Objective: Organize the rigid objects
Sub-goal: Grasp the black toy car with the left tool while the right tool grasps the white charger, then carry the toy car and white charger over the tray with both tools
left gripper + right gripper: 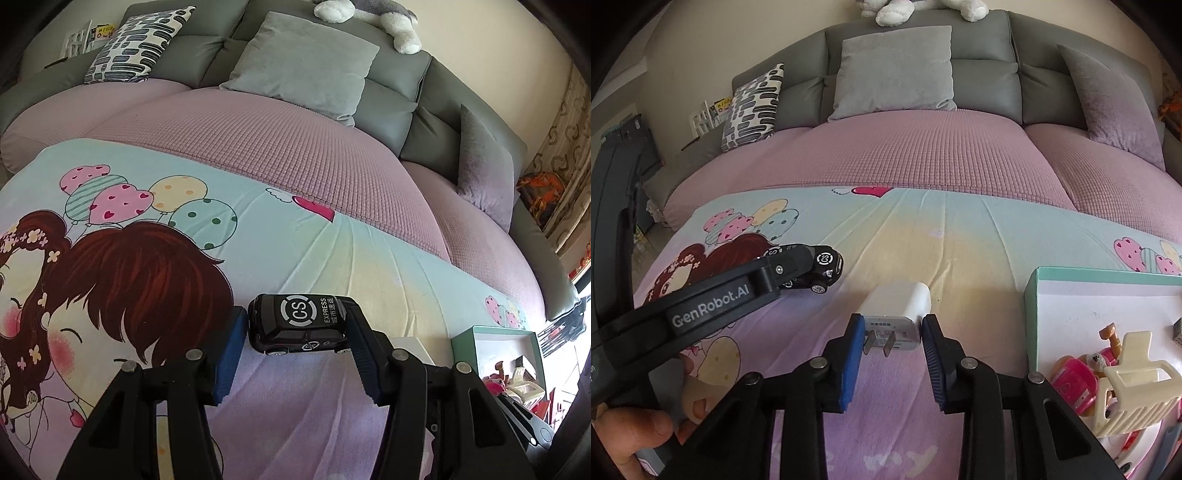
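White charger [899, 314] sits between right jaws, apparently touching both.

A grey sofa [982, 85] stands against a cream wall [701, 48], its seat under a pink waffle cover [916, 155]. Grey cushions [897, 70] lean on its backrest. A patterned curtain [569, 147] hangs at the right.

Toy car [816, 267] left of charger [897, 314]; box [1034, 314] at right.
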Demonstrator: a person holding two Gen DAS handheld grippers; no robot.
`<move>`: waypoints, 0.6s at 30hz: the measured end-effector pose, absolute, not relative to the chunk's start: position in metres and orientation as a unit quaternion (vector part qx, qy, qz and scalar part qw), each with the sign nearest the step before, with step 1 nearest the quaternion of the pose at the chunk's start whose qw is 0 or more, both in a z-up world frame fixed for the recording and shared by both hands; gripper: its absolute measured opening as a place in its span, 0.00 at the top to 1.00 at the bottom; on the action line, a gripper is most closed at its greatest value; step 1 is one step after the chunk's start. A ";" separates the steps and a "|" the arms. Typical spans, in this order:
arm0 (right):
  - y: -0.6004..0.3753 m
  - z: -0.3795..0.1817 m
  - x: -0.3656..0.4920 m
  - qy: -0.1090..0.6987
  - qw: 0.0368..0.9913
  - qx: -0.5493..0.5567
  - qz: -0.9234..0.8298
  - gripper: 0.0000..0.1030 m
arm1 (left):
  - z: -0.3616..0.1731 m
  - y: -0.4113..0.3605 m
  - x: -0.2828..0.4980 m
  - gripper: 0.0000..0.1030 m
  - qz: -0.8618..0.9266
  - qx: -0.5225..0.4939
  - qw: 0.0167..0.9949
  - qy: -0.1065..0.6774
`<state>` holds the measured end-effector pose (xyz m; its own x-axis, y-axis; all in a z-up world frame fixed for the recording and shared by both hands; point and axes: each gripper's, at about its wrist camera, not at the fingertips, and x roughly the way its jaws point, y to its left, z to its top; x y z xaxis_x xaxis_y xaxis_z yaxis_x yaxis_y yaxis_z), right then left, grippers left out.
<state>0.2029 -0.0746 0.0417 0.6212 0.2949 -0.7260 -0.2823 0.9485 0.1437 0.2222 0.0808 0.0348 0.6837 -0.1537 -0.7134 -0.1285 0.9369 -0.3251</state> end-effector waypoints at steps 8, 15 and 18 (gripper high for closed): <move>-0.070 0.040 0.202 0.406 0.899 -0.005 0.163 0.57 | 0.034 0.085 0.222 0.45 0.001 -0.178 0.898 0.402; -0.058 0.033 0.202 0.405 0.901 -0.025 0.154 0.46 | 0.033 0.101 0.215 0.45 0.032 -0.182 0.896 0.404; -0.055 0.030 0.204 0.401 0.905 -0.024 0.141 0.46 | 0.031 0.107 0.213 0.45 0.035 -0.191 0.895 0.402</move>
